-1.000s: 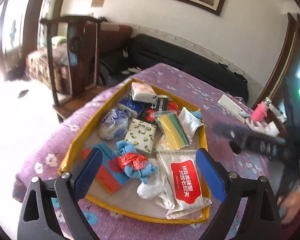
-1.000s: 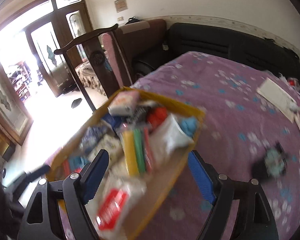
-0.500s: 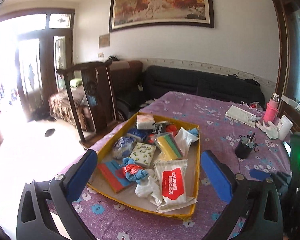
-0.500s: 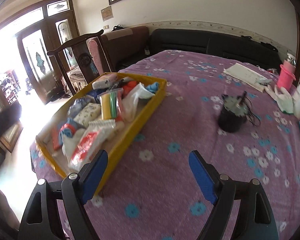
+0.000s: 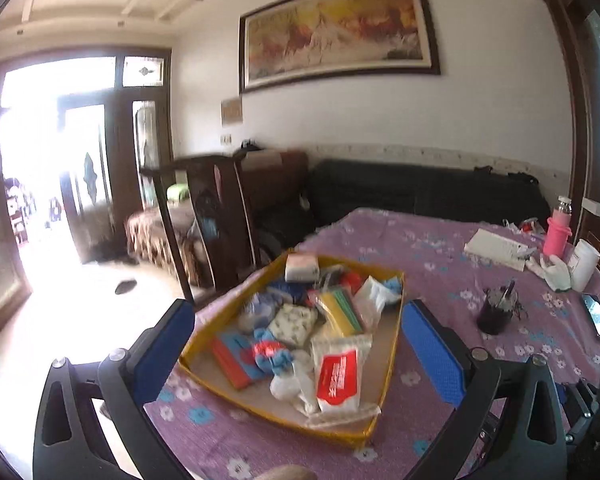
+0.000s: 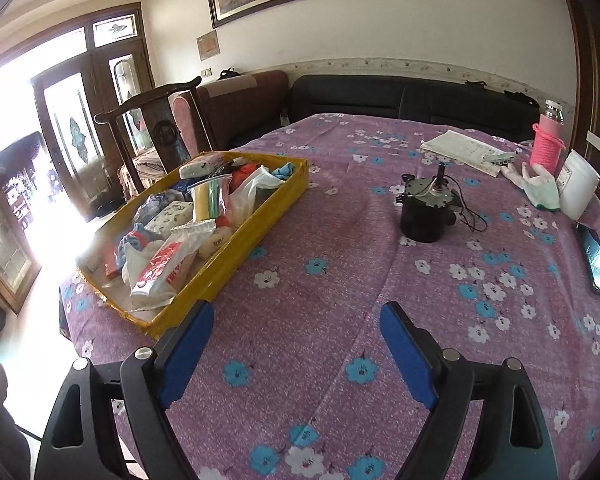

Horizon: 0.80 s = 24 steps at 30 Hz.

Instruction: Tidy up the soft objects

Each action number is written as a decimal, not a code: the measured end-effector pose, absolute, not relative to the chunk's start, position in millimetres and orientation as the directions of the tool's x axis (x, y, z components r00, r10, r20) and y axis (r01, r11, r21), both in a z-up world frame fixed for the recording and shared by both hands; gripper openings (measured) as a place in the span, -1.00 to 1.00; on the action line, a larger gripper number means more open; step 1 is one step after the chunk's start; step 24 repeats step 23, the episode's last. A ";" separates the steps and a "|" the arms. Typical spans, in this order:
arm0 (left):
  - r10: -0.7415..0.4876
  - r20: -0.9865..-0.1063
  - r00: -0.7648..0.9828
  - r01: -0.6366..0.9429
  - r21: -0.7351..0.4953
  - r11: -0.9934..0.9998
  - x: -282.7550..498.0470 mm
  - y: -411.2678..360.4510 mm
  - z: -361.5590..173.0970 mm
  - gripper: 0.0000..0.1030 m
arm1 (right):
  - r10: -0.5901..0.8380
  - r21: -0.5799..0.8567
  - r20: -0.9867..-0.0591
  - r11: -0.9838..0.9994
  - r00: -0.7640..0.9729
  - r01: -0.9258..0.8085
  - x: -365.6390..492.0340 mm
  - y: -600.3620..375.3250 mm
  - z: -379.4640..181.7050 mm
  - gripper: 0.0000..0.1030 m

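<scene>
Two hand-held grippers (image 5: 298, 344) (image 6: 296, 344) wide, empty.

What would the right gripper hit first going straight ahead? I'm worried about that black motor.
Probably bare purple tablecloth between its open fingers; the right gripper points there. The black motor sits farther and slightly right.

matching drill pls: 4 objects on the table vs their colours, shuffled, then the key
Objects:
1. tray
2. bottle
3. phone
4. wet-wipe pack label

Colours:
A. pink
B. red
C. yellow
D. black

Pairs: 1-C, 2-A, 3-D, 4-B
</scene>
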<state>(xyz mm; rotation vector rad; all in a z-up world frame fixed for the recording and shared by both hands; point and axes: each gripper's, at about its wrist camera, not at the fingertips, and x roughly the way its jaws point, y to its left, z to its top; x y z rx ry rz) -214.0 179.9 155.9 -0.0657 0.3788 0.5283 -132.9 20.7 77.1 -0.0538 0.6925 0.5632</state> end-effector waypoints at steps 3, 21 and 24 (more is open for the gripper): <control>0.495 -0.375 0.784 -0.516 0.051 0.855 -210.1 179.8 151.9 1.00 | 0.473 0.128 -0.618 0.849 0.628 -0.513 -135.9 20.6 74.8 0.75; 0.455 -0.489 0.744 -0.462 0.115 0.879 -161.0 162.3 120.4 1.00 | 0.502 0.167 -0.638 0.830 0.584 -0.532 -124.6 19.6 68.8 0.77; 0.447 -0.501 0.741 -0.453 0.117 0.884 -154.3 159.5 117.0 1.00 | 0.496 0.169 -0.642 0.836 0.585 -0.522 -120.5 14.8 68.4 0.77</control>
